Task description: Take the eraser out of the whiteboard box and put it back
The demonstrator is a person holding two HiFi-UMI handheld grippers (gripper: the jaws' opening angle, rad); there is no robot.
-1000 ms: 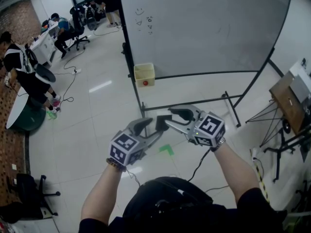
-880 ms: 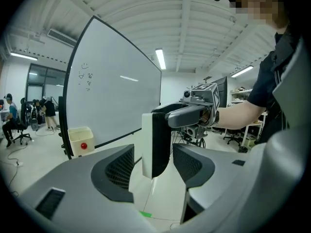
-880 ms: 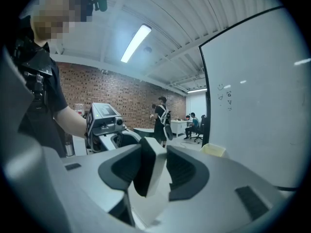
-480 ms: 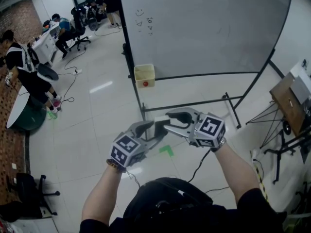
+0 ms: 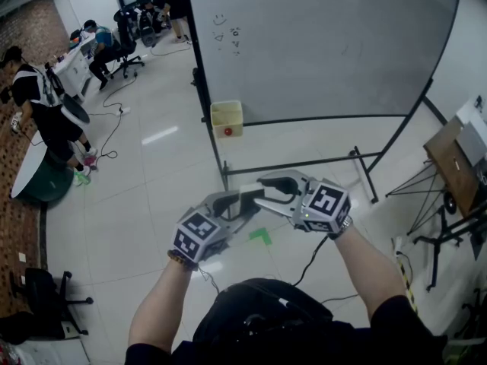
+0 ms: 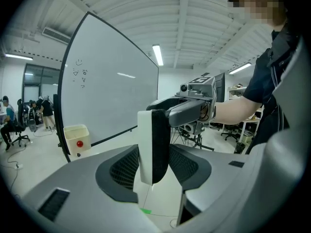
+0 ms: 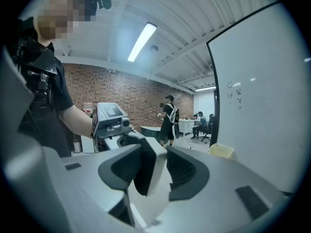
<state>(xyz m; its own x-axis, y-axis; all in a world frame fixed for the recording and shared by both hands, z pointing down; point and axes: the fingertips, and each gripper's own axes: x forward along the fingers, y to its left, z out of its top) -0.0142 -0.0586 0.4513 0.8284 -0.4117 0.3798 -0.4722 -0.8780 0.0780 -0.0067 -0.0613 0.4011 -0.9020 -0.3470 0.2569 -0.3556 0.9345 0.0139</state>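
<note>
White plastic backed with black felt, the eraser is hanging in mid-air at the lower middle of the head view. It is well apart from the yellow box, which is sitting by the whiteboard frame in the upper middle.

The right gripper is holding the eraser. Its fingers are standing partly apart and pinching it across its thickness, one pad on the felt and one on the plastic. The left gripper is facing it from the opposite side. Its fingers are closing on the same eraser, and the ribbed pads look to be just meeting both faces.

Judging by this, the eraser is already out of the box and is being passed between the two hands; the putting back is not yet begun. The next move is calling for one gripper to have a firm pinch before the other is letting go. After that, the eraser is needing to be carried up the frame to the box and lowered into its open top.
</note>
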